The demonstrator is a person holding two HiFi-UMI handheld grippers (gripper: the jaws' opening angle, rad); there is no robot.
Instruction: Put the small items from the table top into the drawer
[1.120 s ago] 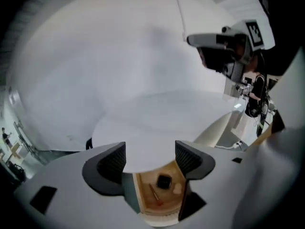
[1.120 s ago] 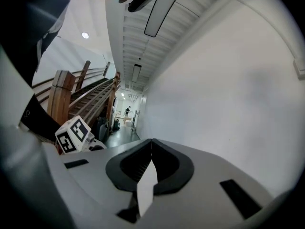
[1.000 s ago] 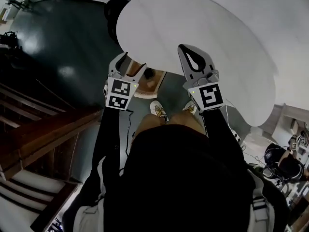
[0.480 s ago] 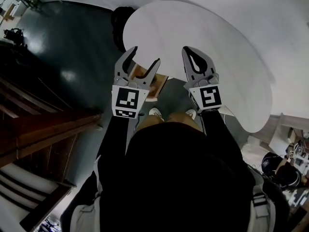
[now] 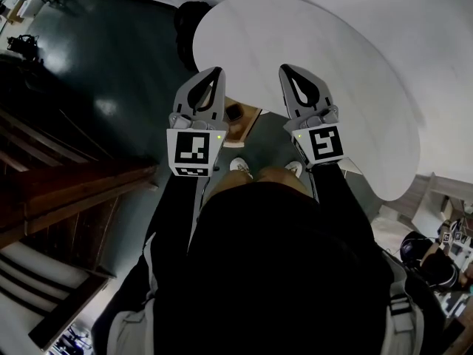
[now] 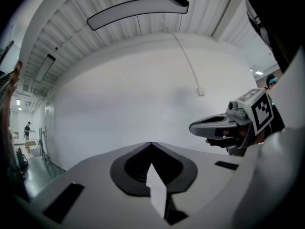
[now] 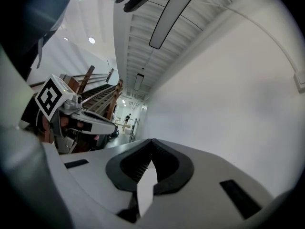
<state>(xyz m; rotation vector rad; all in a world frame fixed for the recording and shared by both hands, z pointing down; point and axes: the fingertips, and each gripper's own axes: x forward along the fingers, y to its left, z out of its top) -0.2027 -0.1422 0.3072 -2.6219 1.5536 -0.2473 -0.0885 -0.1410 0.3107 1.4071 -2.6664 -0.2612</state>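
While I hold the left gripper and right gripper over the table, jaws closed on nothing, the open drawer below holds a dark item; the top looks bare, so shutting the drawer seems next.

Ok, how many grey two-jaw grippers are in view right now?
2. The left grey two-jaw gripper is at the near edge of the white table top, above the wooden drawer; the right gripper hangs beside it over the table top. Both are shut and empty.
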